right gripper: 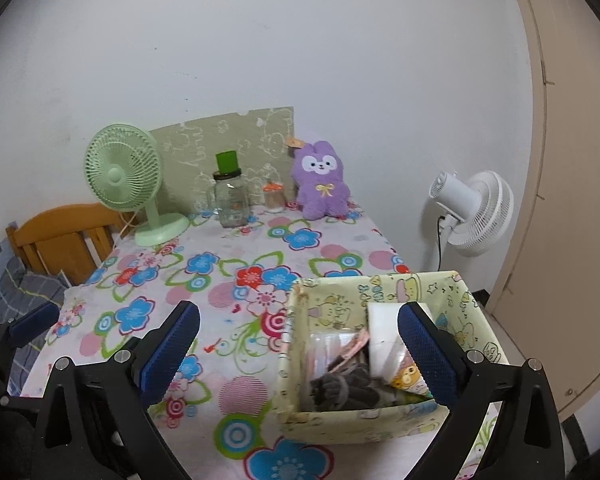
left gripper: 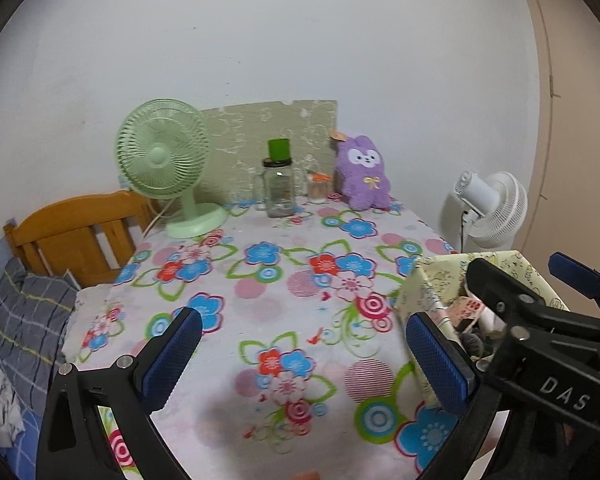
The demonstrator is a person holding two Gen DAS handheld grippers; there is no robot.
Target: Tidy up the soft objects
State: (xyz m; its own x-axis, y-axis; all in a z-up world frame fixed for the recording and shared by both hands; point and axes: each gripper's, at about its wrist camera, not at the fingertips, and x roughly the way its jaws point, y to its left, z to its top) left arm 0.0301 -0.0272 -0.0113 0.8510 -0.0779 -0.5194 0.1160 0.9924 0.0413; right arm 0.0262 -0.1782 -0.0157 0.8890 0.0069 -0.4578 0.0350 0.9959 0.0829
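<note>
Far left, off the table's edge, a wooden chair back stands above a grey checked pillow. At the table's far-left corner stands a green desk fan; along the far edge sit a glass jar and then a purple plush toy. The floral tablecloth is bare in the middle. The left gripper hangs over the near edge, jaws spread wide, nothing between them. At the near-right corner sits a yellow fabric box holding a dark soft item and packets. The right gripper hovers there, jaws spread wide, pinching nothing, its right finger over the box. A white fan stands beyond the right edge.
</note>
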